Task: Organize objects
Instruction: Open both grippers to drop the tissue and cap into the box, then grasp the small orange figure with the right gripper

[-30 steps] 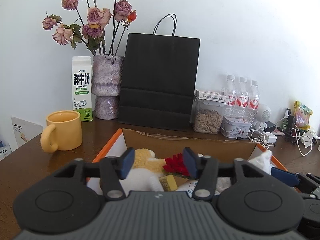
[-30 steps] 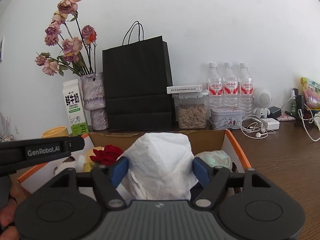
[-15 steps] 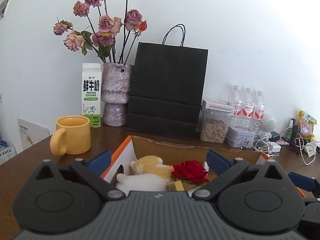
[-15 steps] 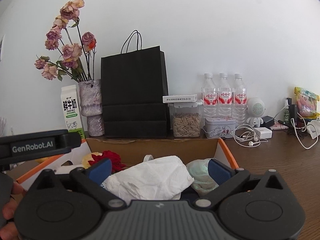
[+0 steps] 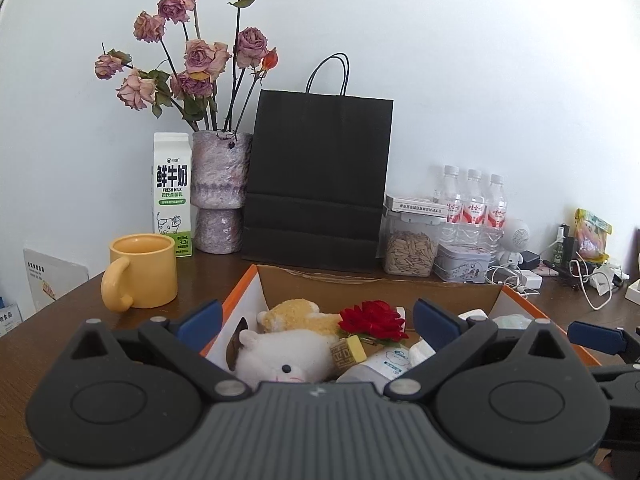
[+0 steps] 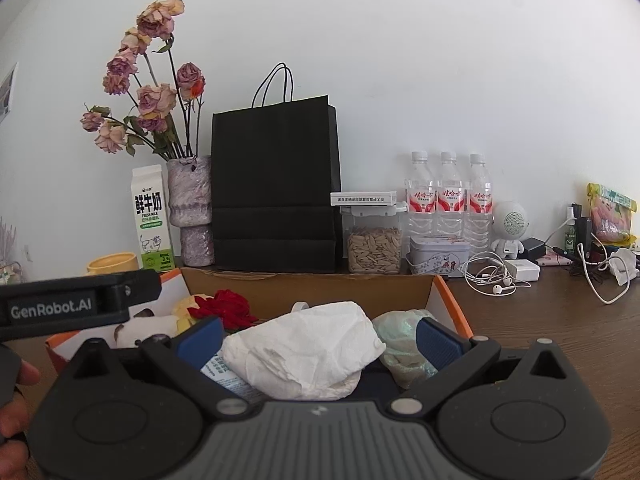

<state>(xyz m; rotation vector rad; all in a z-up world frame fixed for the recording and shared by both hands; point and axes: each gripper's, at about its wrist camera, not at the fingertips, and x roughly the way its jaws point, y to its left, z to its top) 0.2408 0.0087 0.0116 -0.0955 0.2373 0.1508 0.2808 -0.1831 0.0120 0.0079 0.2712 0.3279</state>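
An open cardboard box with orange edges [image 5: 376, 286] [image 6: 308, 292] sits on the brown table in front of both grippers. It holds a white plush toy [image 5: 280, 354], a yellow plush [image 5: 298, 312], a red rose [image 5: 374, 320] [image 6: 226, 308], a small yellow block [image 5: 347, 352] and a small white bottle [image 5: 384, 364]. My left gripper [image 5: 318, 318] is open, held just before the plush toys, and grips nothing. My right gripper [image 6: 318, 338] is open too; a crumpled white tissue [image 6: 304, 350] lies between its blue pads untouched, beside a pale green bag [image 6: 404, 336].
Behind the box stand a yellow mug [image 5: 142, 270], a milk carton [image 5: 172, 194], a vase of dried roses [image 5: 218, 196], a black paper bag [image 5: 318, 176], a jar of seeds [image 5: 408, 246], a tin [image 5: 462, 266] and three water bottles [image 5: 474, 200]. Cables and chargers [image 6: 500, 276] clutter the right side.
Both grippers have opened wide and drawn back from the box. The right one let go of the white tissue, which slumped down into the box; the left one released the plush toys.
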